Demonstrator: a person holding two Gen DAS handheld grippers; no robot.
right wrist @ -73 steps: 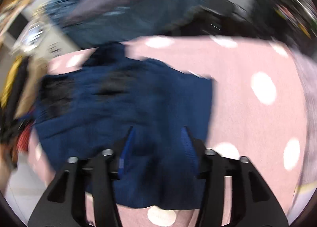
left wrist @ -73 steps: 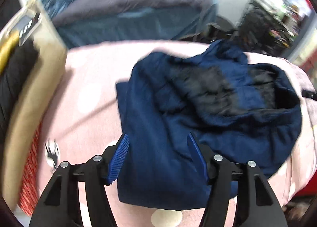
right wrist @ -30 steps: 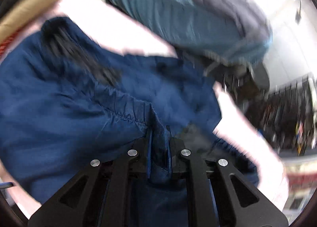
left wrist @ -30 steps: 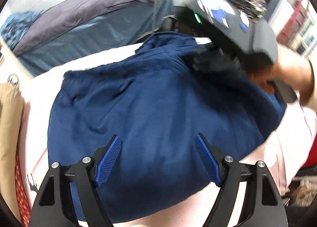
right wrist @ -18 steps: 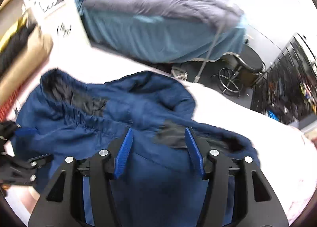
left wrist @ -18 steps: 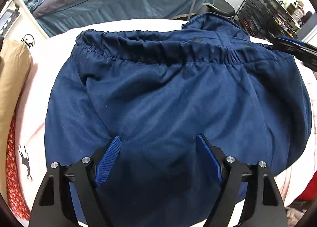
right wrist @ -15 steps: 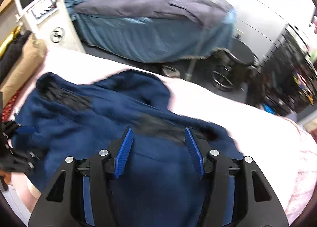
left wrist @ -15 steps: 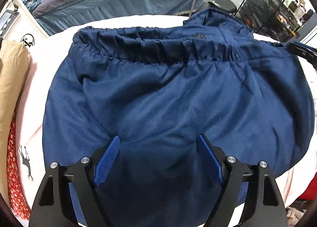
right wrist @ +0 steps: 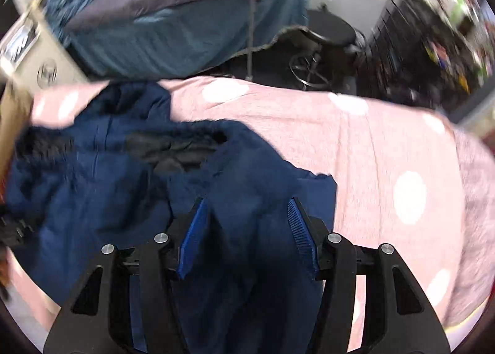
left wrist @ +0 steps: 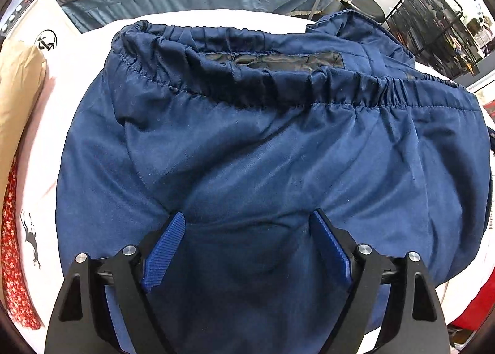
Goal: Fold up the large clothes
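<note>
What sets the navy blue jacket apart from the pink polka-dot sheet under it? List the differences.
The navy blue jacket is plain dark fabric; the pink polka-dot sheet is pale with white dots. The jacket lies rumpled, with a gathered elastic hem; the sheet lies spread nearly flat. Both are soft cloth.

Both wrist views look down, close, on the navy garment (left wrist: 247, 153).
</note>
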